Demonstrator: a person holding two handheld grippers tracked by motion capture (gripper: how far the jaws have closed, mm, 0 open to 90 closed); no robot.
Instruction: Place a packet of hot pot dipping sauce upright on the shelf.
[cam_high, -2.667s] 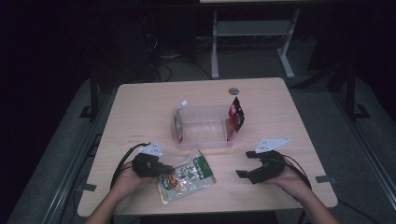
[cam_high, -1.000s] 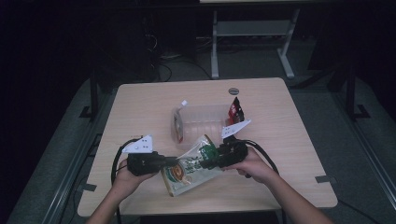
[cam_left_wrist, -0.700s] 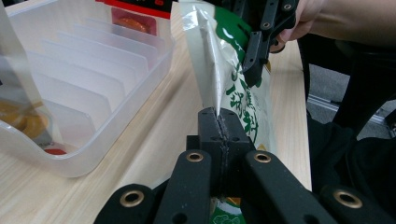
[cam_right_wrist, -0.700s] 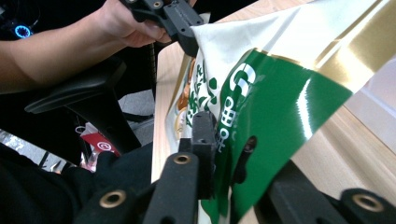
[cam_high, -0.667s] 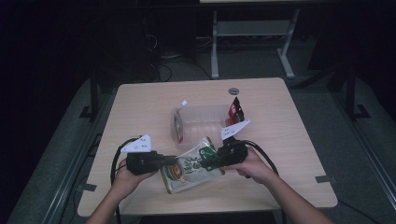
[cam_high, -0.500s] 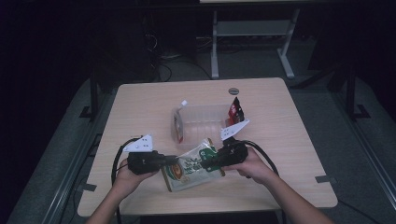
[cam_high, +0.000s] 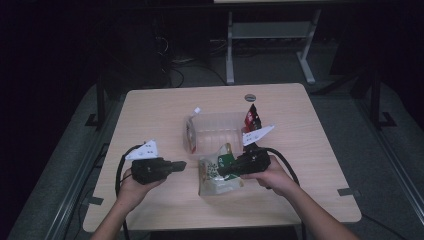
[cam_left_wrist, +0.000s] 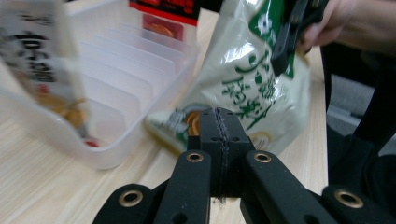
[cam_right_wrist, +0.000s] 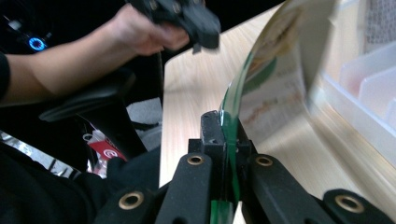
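While the right gripper (cam_high: 223, 171) pinches the green snack bag (cam_high: 216, 175) by its edge, jaws clamped, the clear bin (cam_high: 216, 133) lies just beyond; left gripper (cam_high: 181, 164) is closed, empty, left of the bag.

A snack bag (cam_high: 216, 175) lies before the bin (cam_high: 215, 135), between the left claw (cam_high: 181, 164) and right claw (cam_high: 222, 171).

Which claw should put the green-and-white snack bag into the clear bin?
Right claw: it is shut on the snack bag beside the clear bin. Left claw is shut on nothing, apart from the bag.
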